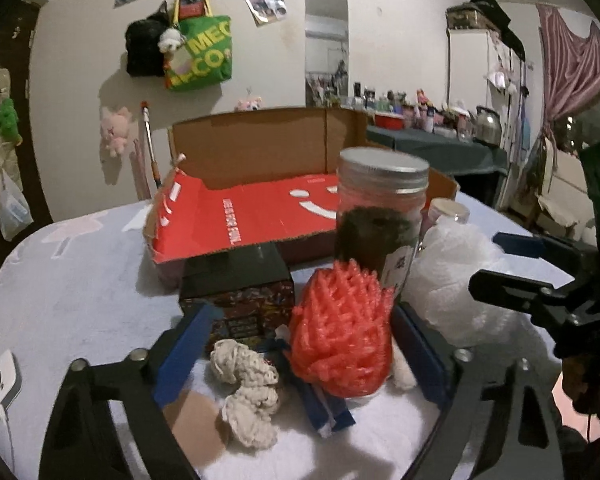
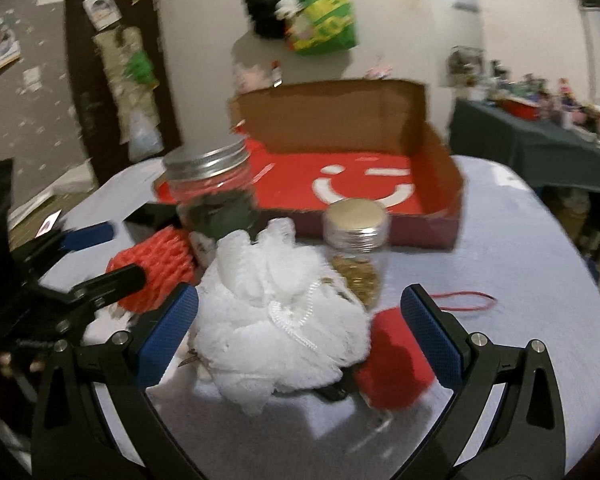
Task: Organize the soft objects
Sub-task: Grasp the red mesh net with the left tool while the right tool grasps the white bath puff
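Two grippers are in my feeds, both spread wide with nothing clamped. My left gripper [image 1: 300, 354] has its blue pads on either side of a red foam net sleeve [image 1: 342, 330], which stands on the table [image 1: 80, 280] between the fingers; I cannot tell whether either pad touches it. Just left of the sleeve, also between the fingers, lies a cream crocheted piece [image 1: 248, 390]. Behind them sits a dark printed box [image 1: 238, 292], and a tall clear jar with a metal lid [image 1: 382, 216] stands right behind the sleeve.

My right gripper [image 2: 300, 328] straddles a white mesh bath pouf [image 2: 276, 328], which fills most of the gap, with a red soft lump [image 2: 394, 372] against the right-hand pad. Beyond the pouf stands a short jar with a metal lid [image 2: 356, 240]. Farther back on the table, an open cardboard box with a red printed floor [image 2: 340, 172] sits with its flaps up.
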{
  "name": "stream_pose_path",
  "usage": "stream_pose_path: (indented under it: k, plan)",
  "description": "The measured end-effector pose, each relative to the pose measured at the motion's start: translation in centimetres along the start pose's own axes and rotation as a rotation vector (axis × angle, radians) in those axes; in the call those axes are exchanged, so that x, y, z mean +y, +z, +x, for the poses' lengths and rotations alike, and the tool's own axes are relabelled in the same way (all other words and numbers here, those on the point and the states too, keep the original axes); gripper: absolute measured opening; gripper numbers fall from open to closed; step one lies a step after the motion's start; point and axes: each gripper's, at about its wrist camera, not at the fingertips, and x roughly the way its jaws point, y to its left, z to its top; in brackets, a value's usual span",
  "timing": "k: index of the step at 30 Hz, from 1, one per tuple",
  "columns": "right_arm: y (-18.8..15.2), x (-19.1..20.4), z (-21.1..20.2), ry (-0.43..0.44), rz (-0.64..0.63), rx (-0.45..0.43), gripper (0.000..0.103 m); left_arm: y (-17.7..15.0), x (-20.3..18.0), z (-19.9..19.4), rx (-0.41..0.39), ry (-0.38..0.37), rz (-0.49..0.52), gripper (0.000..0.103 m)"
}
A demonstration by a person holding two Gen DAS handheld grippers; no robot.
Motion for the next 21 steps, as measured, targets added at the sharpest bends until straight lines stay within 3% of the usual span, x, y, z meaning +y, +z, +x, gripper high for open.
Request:
stream_pose_path:
  k: [2, 5, 7, 10, 21]
  plan:
    - [-0.1, 0.2, 0.8, 0.037, -0.024, 0.036, 0.101, 0.1, 0.1, 0.4, 0.013, -0.021, 0.005, 0.085]
    - [-0.5, 0.6, 1.9, 0.093, -0.048, 0.088, 0.077, -0.2, -0.2, 0.7, 0.026, -0.062, 0.022, 0.072]
    - [-0.9, 0.9, 1.8, 0.119, -0.055, 0.096, 0.064, -0.3, -0.5, 0.8, 0.045, -0.099, 0.034, 0.051]
    - [-1.4, 1.6, 1.1, 0.102, -0.075, 0.078, 0.054, -0.4, -0.7, 0.5, 0.046, -0.108, 0.037, 0.047]
    - [-1.3, 1.5, -1.9, 0.059, -0.041, -0.003, 0.047, 0.4, -0.2, -2.0, 0.016, -0.109, 0.031, 0.042]
